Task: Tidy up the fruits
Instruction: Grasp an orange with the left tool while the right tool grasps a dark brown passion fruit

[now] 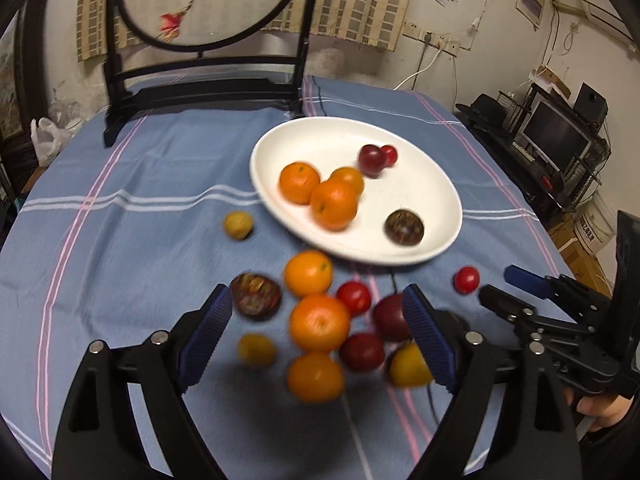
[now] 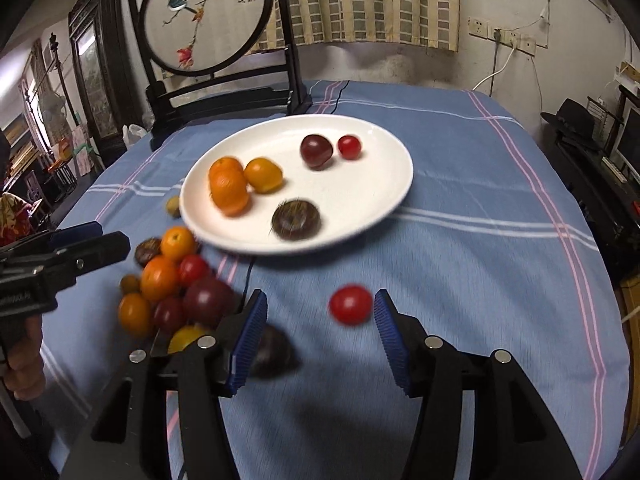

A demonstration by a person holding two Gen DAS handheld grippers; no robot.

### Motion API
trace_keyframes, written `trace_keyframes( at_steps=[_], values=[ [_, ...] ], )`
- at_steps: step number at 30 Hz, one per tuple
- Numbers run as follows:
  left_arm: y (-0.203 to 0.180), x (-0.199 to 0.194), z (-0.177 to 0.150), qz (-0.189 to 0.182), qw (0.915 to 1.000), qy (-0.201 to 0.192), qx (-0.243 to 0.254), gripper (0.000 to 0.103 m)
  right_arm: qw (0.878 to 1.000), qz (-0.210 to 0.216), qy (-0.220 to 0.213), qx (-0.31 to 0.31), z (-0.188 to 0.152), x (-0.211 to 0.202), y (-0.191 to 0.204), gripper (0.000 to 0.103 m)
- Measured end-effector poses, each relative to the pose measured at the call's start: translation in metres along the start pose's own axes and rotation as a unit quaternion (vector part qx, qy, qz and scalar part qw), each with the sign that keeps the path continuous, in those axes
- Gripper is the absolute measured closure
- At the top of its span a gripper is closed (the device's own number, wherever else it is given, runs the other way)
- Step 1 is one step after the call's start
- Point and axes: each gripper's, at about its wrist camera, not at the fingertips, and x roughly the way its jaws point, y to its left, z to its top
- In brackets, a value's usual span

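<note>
- The white plate [image 2: 384, 208] sits on the blue striped tablecloth [image 2: 480, 280], toward the far middle of the table. It already carries three oranges, a dark plum, a small red tomato and a dark brown round fruit.
- More fruit lies loose on the cloth just near of the plate, to the left: a cluster of oranges [image 1: 319, 322], plums, red tomatoes and small yellow fruits, several touching one another.
- One red tomato [image 2: 350, 304] lies apart from the cluster, to the right.
- The left gripper [image 1: 318, 344] hangs over the cluster with its jaws spread wide. An orange lies between the blue pads, but neither pad presses on it.
- The right gripper [image 2: 320, 338] is spread too, less widely. The lone red tomato lies ahead, just beside its right pad; whether they touch is lost in blur. Nothing is pinched.
- Handling, as I judge it: the oranges look firm and fairly light, with a dimpled peel that ribbed pads should hold well if taken across the widest part.
- The tomato and plums look smooth and soft-skinned. They may squirt out or bruise, so a gentle, centred pinch suits them.
- All are round and will likely roll if nudged.
</note>
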Motion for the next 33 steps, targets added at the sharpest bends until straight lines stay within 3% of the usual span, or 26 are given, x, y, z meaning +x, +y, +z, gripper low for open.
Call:
trace_keyframes(
  at_steps=[13,33],
  values=[
    [0.026,-0.010,-0.067,0.008,0.9994,0.032,-0.010,0.013,0.999,0.004,0.045,-0.002,-0.052,0.000,0.015,0.047],
    [0.029,0.004,-0.075,0.000,0.9983,0.056,-0.018,0.013,0.996,-0.014,0.053,-0.076,-0.029,0.033,0.044,0.047]
  ],
)
